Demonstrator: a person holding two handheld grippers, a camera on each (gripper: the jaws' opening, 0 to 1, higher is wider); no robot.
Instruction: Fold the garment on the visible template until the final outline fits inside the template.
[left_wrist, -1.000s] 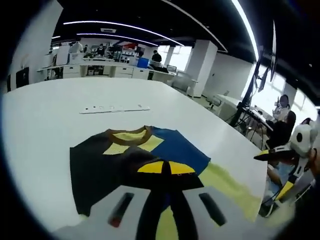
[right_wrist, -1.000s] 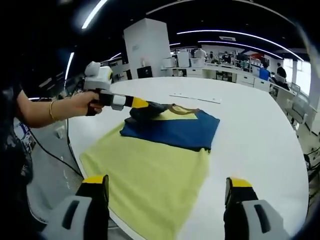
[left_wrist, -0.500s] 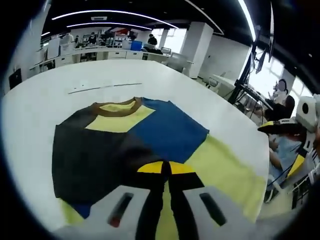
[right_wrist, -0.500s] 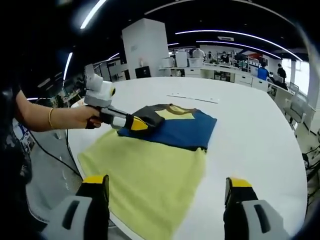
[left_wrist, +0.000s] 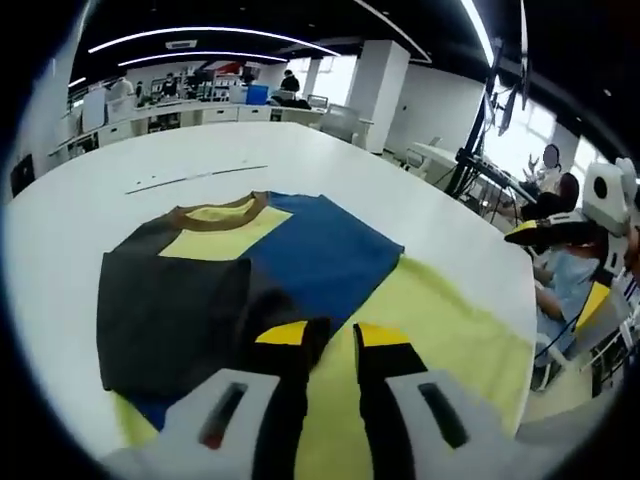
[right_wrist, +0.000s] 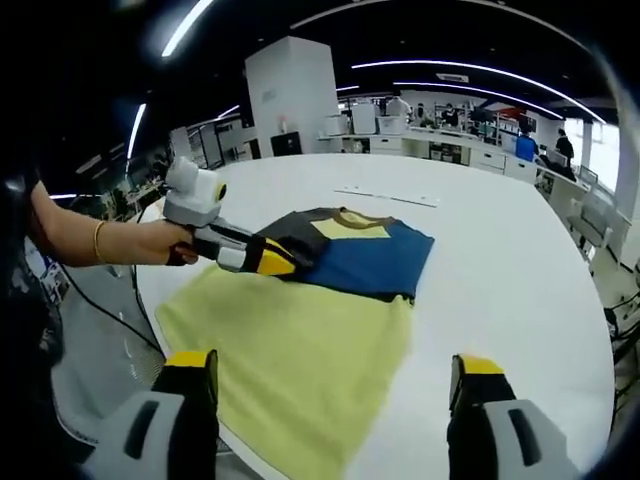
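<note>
The garment is a short-sleeved jersey T-shirt in dark charcoal, royal blue and yellow panels with a brown collar (left_wrist: 215, 255), lying on a pale yellow rectangular cloth template (right_wrist: 300, 370) spread on the broad white tabletop (right_wrist: 520, 300). It sits at the far end of the template, collar pointing away. In the right claw view its blue edge looks to reach just past the template's far side, so more folding is likely needed.

To do this step well, I would judge that the charcoal flap should be laid down flat with its edge parallel to the template's long side. The jaws should open fully before pulling away low and straight, so the fold is not dragged off. Check afterwards that no sleeve or hem pokes over the yellow border, and keep both shirt and template in sight.

The left claw (left_wrist: 330, 335) rests over the near edge of the charcoal panel. Its yellow-tipped jaws are parted by a narrow gap, with no cloth visibly pinched between them, so it reads as released, touching or just above the fabric. The right claw (right_wrist: 330, 375) hangs well back over the near end of the template, jaws spread wide and holding nothing
</note>
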